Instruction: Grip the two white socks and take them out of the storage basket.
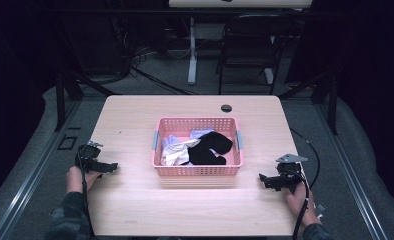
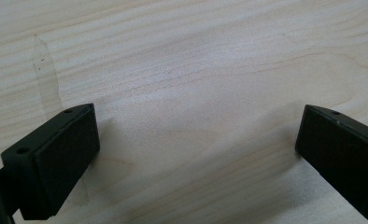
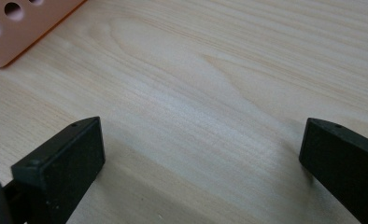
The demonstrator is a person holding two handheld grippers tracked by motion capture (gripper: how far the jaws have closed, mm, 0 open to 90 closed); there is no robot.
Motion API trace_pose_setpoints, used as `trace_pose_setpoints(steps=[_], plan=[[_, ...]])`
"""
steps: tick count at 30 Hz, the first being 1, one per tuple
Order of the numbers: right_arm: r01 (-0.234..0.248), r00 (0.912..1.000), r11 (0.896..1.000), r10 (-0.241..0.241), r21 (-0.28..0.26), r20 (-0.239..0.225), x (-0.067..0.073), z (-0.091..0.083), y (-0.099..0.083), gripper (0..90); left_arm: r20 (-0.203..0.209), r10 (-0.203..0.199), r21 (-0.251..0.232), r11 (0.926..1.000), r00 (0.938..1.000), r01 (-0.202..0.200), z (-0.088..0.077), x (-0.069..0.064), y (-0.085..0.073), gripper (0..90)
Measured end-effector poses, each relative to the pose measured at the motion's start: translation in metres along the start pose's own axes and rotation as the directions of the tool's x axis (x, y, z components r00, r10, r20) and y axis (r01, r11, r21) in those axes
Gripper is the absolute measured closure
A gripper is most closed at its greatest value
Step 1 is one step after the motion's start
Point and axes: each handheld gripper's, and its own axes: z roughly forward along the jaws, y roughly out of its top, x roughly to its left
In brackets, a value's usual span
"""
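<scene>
High view. A pale wooden tabletop (image 1: 135, 210) is seen from above, with a pink perforated basket (image 1: 199, 171) set at the centre of the frame. Inside the basket a black garment (image 1: 209, 149) is lying at the right and white and pale blue cloth (image 1: 177, 149) at the left; grey handles are fitted to its two short ends. A small dark round grommet (image 1: 226, 108) is set into the tabletop above the basket. The left gripper (image 1: 110, 167) is held at the left edge of the frame's middle band and the right gripper (image 1: 263, 179) at the right, each well apart from the basket and each pointed inward toward it. A grey three-cornered plate is carried on top of the right gripper. A dark chair (image 1: 247, 45) and a table leg are seen on the floor in the upper part of the frame.

Left gripper view. The two black jaws are shown spread wide, at the lower left and lower right corners, with nothing held between them; bare wood grain is seen in the gap, and a faint strip of clear tape (image 2: 46, 79) at the upper left.

Right gripper view. The jaws are likewise spread wide and empty. A corner of the basket's holed wall is caught at the upper left, a detail not given by the left gripper view.
</scene>
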Motion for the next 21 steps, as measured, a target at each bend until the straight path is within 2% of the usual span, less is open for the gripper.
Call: trace_pose_setpoints(steps=[21], plan=[[0.0,1.0,1.0,0.0,0.0,-0.001,0.0,0.0,0.0,0.0,0.0,0.005,-0.011,0.9999,1.0,-0.005,0.0004,0.0002,-0.0009,0.0]])
